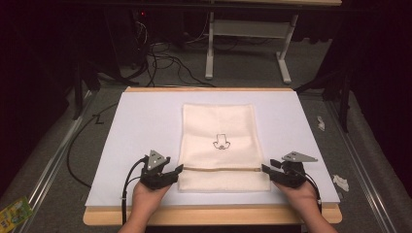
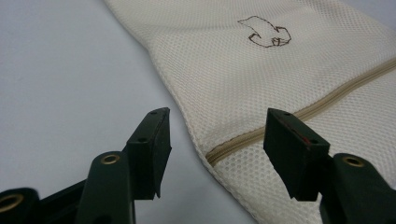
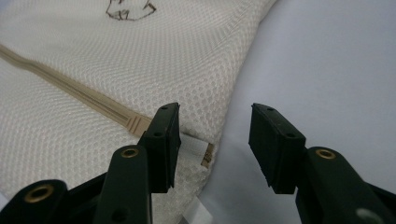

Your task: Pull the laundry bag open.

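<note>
A cream mesh bag (image 1: 218, 126) lies flat on the white sheet, with a small dark drawn logo (image 1: 221, 141) and a tan zipper (image 1: 221, 169) running across its near part. My left gripper (image 1: 179, 169) is open at the bag's left edge, its jaws either side of the zipper's end (image 2: 219, 151). My right gripper (image 1: 265, 169) is open at the bag's right edge, where the zipper (image 3: 84, 95) ends in a small tab (image 3: 205, 154). Neither gripper holds anything. In the gripper views the mesh bag (image 2: 261, 70) (image 3: 116, 60) lies just beyond the jaws.
The white sheet (image 1: 141, 126) covers a wooden table (image 1: 209, 216). Cables (image 1: 165, 58) and a white table frame (image 1: 243, 39) are on the floor behind. Crumpled white scraps (image 1: 340, 182) lie to the right and a green packet (image 1: 14, 213) at the lower left.
</note>
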### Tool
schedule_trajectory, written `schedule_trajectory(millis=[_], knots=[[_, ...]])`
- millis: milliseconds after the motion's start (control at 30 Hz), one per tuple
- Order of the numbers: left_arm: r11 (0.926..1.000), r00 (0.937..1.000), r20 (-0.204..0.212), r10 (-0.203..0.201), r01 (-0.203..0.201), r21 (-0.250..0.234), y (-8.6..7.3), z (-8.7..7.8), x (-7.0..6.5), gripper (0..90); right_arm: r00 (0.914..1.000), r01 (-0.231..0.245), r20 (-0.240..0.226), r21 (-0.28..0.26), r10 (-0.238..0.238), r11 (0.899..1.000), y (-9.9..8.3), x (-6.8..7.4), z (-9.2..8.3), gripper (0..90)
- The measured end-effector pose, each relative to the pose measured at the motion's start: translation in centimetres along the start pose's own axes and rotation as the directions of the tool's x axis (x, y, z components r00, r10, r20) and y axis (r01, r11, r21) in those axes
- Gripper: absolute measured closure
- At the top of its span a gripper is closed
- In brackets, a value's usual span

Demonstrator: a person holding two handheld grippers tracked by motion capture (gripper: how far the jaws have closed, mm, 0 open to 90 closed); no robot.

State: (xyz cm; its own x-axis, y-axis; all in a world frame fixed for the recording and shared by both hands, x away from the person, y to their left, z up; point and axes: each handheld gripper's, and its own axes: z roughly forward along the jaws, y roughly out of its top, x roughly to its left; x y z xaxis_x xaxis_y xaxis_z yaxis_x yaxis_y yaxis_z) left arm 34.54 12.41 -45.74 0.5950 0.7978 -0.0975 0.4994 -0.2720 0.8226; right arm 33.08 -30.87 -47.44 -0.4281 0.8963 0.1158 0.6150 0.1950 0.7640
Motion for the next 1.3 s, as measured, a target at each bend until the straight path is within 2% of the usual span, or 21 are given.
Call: schedule_trajectory(millis=[100,300,400,467,533,667,733,867,1000,1167,1300], knots=[[1.0,0.9999,0.007,0.008,-0.008,0.005,0.0,0.1,-0.1,42.1,0.9995,0.031,0.006,0.048,-0.032,0.998,-0.1,0.4,0.6,54.3],[1.0,0.9999,0.011,0.004,-0.004,-0.003,0.0,0.0,-0.2,41.9,0.9994,0.031,0.01,0.05,-0.032,0.998,-0.2,0.6,0.6,54.3],[0.9999,0.9998,0.019,-0.004,0.005,-0.01,0.1,0.1,-0.2,41.6,0.9983,0.058,0.0,0.055,-0.059,0.997,-0.2,0.9,0.5,55.2],[1.0,0.9998,0.021,-0.004,0.004,-0.007,0.1,0.1,-0.3,41.4,0.9982,0.06,-0.005,0.061,-0.06,0.996,-0.2,1.0,0.5,55.6],[1.0,0.9998,0.022,-0.002,0.002,-0.006,0.1,0.2,-0.3,41.3,0.9979,0.065,-0.01,0.061,-0.065,0.996,-0.2,1.2,0.5,60.5],[1.0,0.9997,0.024,0.0,0.0,-0.004,0.1,0.2,-0.3,41.2,0.9979,0.062,-0.021,0.065,-0.061,0.996,-0.1,1.2,0.6,63.3],[1.0,0.9996,0.028,-0.001,0.001,-0.004,0.1,0.1,-0.3,41.1,0.9986,0.045,-0.03,0.066,-0.043,0.997,-0.1,1.0,0.6,66.1],[1.0,0.9995,0.031,-0.002,0.002,-0.004,0.1,0.1,-0.4,41.1,0.998,0.052,-0.037,0.064,-0.05,0.997,-0.1,1.0,0.5,69.1],[1.0,0.9993,0.037,0.0,0.001,-0.004,0.1,0.3,-0.6,41.1,0.9976,0.057,-0.042,0.063,-0.054,0.996,-0.2,1.0,0.4,75.8],[0.9999,0.9987,0.049,0.013,-0.013,-0.004,0.2,0.4,-0.9,41.3,0.9957,0.087,-0.039,0.057,-0.085,0.995,-0.3,1.1,0.4,82.4],[0.9997,0.9976,0.064,0.024,-0.023,-0.008,0.2,0.5,-1.2,41.5,0.9926,0.119,-0.033,0.056,-0.117,0.991,-0.2,1.4,0.2,84.2]])
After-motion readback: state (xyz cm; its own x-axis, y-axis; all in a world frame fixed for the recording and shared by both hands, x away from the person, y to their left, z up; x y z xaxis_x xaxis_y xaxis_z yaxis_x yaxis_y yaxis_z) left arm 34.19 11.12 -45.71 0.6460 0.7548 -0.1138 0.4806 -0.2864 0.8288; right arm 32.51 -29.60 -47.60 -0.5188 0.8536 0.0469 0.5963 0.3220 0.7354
